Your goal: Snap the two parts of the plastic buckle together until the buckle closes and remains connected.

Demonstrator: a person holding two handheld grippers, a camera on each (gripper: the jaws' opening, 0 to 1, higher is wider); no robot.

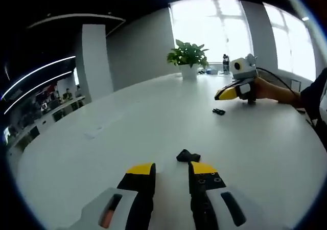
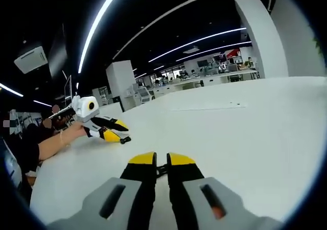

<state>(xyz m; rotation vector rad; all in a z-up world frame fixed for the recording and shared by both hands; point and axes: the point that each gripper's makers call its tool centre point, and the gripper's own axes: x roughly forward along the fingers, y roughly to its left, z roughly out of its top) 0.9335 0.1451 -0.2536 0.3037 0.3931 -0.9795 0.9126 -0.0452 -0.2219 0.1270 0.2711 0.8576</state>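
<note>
Left gripper view looks along the left gripper (image 1: pixel 171 169), whose 2 yellow-tipped jaws stand a moderate gap apart with nothing between them; just ahead of the right-hand jaw tip, a little right of the centre line, lies one buckle part (image 1: pixel 188 156) — a small black piece flat on the white desk (image 1: pixel 102 138), its outline too small to read for prongs or socket, its long axis roughly across the view. Farther out on the same desk, toward the upper right, the second buckle part (image 1: pixel 218 111) lies as a short dark bar just below the right gripper (image 1: pixel 228 93), well apart from the first. Right gripper view shows the right gripper (image 2: pixel 162 161) with jaws nearly closed, a thin dark piece showing in the narrow slot between them; whether it is pinched or merely lies beyond, I cannot tell. Each gripper is therefore nearest its own half, and my judgement is that the coming move depends on the left one shifting slightly right to straddle its piece before the halves can be brought end to end. A potted plant (image 1: pixel 188 56) stands at the far edge.
</note>
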